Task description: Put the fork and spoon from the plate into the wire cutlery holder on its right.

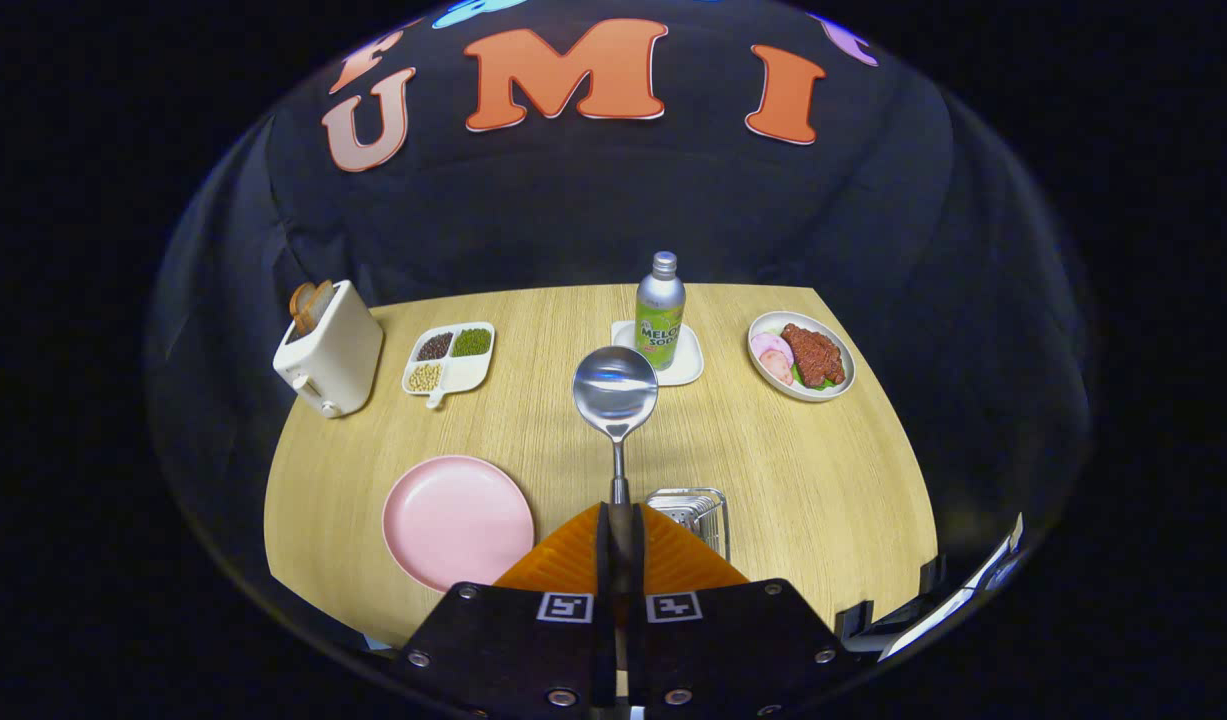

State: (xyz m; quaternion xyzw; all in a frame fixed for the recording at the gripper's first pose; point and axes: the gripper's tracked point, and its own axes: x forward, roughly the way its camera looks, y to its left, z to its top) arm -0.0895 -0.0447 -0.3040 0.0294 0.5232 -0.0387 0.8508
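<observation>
Gripper (620, 540) is right up front, fingers squeezed together on the spoon (615, 395) handle, bowl sticking straight out ahead and held up above the table.

Going left to right from there: white toaster (328, 350) with bread in its slot at the far left, then a divided snack dish (450, 358) with beans and seeds. Closer in, the pink plate (458, 520) sits just left of the fingers and looks bare, no fork on it that I can see. Straight past the spoon bowl there's a melon soda bottle (660, 310) on a white coaster (688, 365). Just right of the fingers, tucked partly behind them, is the wire cutlery holder (695, 508); can't really tell what's inside. Far right is a dish of meat and ham slices (802, 355).

What worries me: the grip is way down at the handle end, so the spoon could pivot or slip when it gets tipped over the holder. Also the holder is half hidden behind the fingers, so lining up the drop is kind of blind, and the spoon could clip the wire rim and knock it over.
</observation>
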